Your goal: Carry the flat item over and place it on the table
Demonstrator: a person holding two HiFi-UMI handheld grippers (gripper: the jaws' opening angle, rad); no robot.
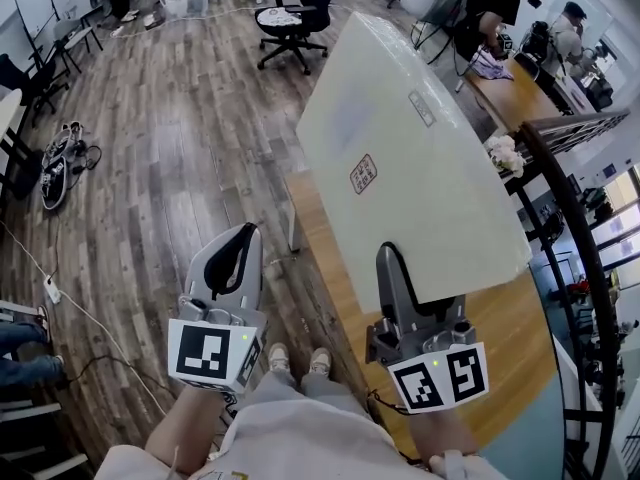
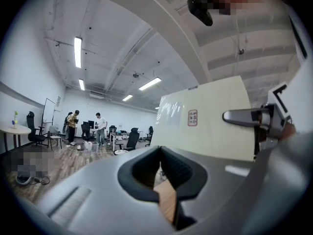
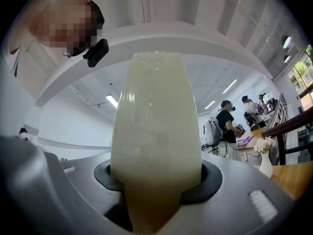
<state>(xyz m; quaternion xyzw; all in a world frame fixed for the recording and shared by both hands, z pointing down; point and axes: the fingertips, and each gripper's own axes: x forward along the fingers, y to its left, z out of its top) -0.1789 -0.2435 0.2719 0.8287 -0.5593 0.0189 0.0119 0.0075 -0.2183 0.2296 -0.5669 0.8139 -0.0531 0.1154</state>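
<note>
The flat item is a large cream-white board (image 1: 400, 158) with a small red stamp on it, held tilted above the wooden table (image 1: 500, 348). My right gripper (image 1: 395, 268) is shut on the board's near edge. In the right gripper view the board (image 3: 156, 126) stands edge-on between the black pads and hides what lies ahead. My left gripper (image 1: 240, 243) hangs to the left over the wood floor; its jaws are together with nothing in them. From the left gripper view (image 2: 161, 153) the board (image 2: 210, 116) rises on the right, with the right gripper (image 2: 254, 117) on its edge.
A vase of flowers (image 1: 505, 153) stands at the table's far end beside a black railing (image 1: 585, 268). People (image 1: 490, 8) work at a desk behind it. An office chair (image 1: 290, 23) is far ahead. Cables and gear (image 1: 60, 168) lie on the floor at left.
</note>
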